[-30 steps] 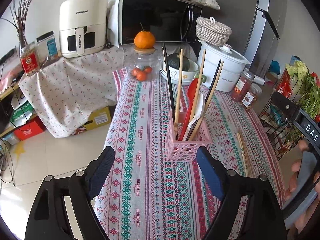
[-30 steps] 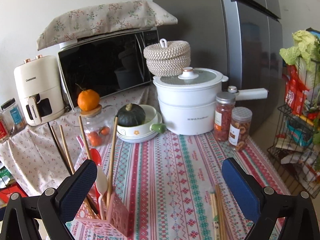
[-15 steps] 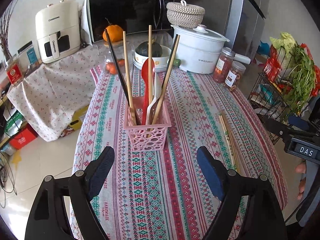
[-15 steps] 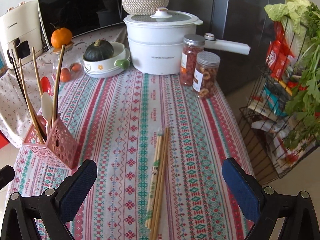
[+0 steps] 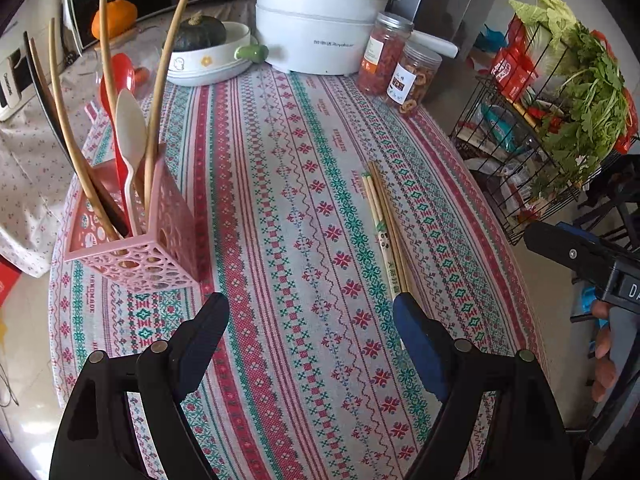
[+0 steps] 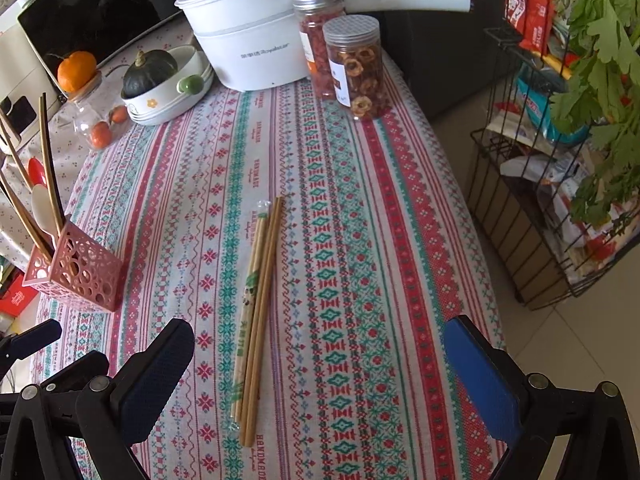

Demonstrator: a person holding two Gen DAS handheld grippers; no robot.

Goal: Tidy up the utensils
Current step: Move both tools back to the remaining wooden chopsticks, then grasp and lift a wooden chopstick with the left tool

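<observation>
A bundle of wooden chopsticks (image 6: 258, 304) lies flat on the patterned tablecloth; it also shows in the left wrist view (image 5: 386, 232). A pink perforated utensil holder (image 5: 136, 236) stands at the table's left, holding chopsticks, a red spoon and a white spoon (image 5: 130, 132); it shows at the left in the right wrist view (image 6: 74, 270). My left gripper (image 5: 310, 340) is open and empty above the table's near edge, its right finger just over the chopsticks' near end. My right gripper (image 6: 320, 364) is open and empty, hovering over the chopsticks' near end.
A white pot (image 6: 248, 44), two jars of dried food (image 6: 356, 68), a bowl with a squash (image 6: 160, 80) and a glass jar (image 6: 96, 120) stand at the table's far end. A wire rack with greens (image 6: 560, 160) stands to the right of the table.
Both grippers have moved forward and tilted down over the table. The left has swung right, away from the holder toward the chopsticks. The right has come closer above the chopsticks.
</observation>
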